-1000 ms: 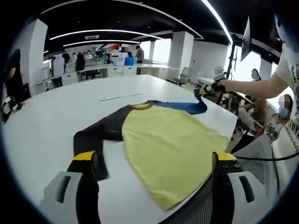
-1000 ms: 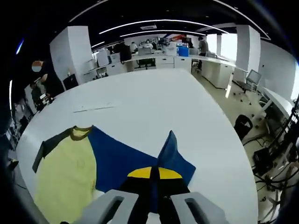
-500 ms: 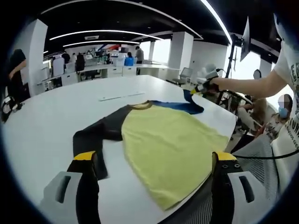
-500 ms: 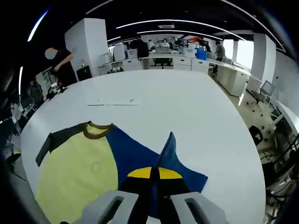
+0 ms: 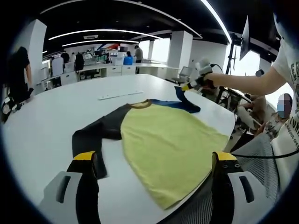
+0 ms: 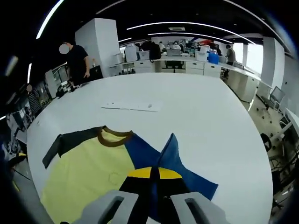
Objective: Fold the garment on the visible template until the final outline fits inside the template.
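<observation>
A T-shirt with a yellow body (image 5: 168, 140), a dark sleeve (image 5: 93, 137) and a blue sleeve (image 5: 184, 103) lies flat on the white table (image 5: 42, 121). My left gripper (image 5: 154, 161) hangs open over the shirt's near hem, holding nothing. My right gripper (image 5: 193, 84) is shut on the blue sleeve's end and holds it lifted. In the right gripper view the jaws (image 6: 152, 176) pinch a raised fold of the blue sleeve (image 6: 170, 151), with the yellow body (image 6: 88, 177) and collar (image 6: 112, 137) to the left. A thin white strip (image 6: 132, 107) lies beyond the collar.
The table's edge (image 5: 230, 122) runs close to the shirt on the right. A person's arm (image 5: 247, 83) reaches in there, above a mesh chair (image 5: 261, 154). A standing person (image 6: 77, 58) and office desks (image 6: 187, 58) are beyond the far side.
My right gripper has carried the blue sleeve end inward over the table, toward the collar. The left gripper and the rest of the shirt have stayed put.
</observation>
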Action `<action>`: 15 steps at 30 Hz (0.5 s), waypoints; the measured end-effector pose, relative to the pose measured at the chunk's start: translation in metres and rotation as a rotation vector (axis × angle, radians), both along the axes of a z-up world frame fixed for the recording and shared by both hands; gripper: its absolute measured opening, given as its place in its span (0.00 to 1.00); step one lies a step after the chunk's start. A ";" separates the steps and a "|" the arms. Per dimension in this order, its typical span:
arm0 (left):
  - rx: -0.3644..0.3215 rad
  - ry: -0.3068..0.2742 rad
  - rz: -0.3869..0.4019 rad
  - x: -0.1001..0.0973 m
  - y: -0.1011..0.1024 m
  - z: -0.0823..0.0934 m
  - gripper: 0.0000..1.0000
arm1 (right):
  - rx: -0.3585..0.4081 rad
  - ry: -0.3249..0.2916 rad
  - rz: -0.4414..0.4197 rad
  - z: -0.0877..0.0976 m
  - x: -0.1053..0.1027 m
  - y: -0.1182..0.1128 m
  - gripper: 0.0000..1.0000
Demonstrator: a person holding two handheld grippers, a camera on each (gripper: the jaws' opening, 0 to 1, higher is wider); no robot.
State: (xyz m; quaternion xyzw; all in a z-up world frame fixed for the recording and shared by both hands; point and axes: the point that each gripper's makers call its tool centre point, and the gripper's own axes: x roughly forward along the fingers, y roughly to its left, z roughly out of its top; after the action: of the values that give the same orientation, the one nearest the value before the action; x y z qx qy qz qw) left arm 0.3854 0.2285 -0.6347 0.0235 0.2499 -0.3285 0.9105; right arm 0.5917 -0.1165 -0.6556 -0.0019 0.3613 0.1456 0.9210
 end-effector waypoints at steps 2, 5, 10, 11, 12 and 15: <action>0.001 -0.004 0.003 0.000 0.001 0.000 0.99 | 0.005 -0.001 0.009 0.001 0.002 0.005 0.00; -0.002 0.001 0.001 0.000 0.000 0.000 0.99 | 0.029 0.002 0.013 0.001 0.006 0.013 0.00; 0.001 0.005 -0.011 -0.001 -0.001 0.000 0.99 | 0.031 -0.011 0.043 0.004 0.010 0.034 0.00; 0.000 0.003 -0.011 -0.001 -0.001 0.000 0.99 | 0.031 -0.012 0.045 0.004 0.011 0.037 0.00; -0.005 0.002 -0.014 -0.001 -0.001 0.001 0.99 | 0.033 -0.014 0.056 0.004 0.012 0.042 0.00; -0.011 -0.003 -0.014 0.000 -0.001 0.003 0.99 | 0.018 -0.018 0.079 0.004 0.013 0.053 0.00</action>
State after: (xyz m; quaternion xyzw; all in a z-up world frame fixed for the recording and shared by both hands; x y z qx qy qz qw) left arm 0.3850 0.2271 -0.6317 0.0208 0.2466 -0.3361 0.9087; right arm 0.6051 -0.0637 -0.6516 -0.0092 0.3516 0.1850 0.9177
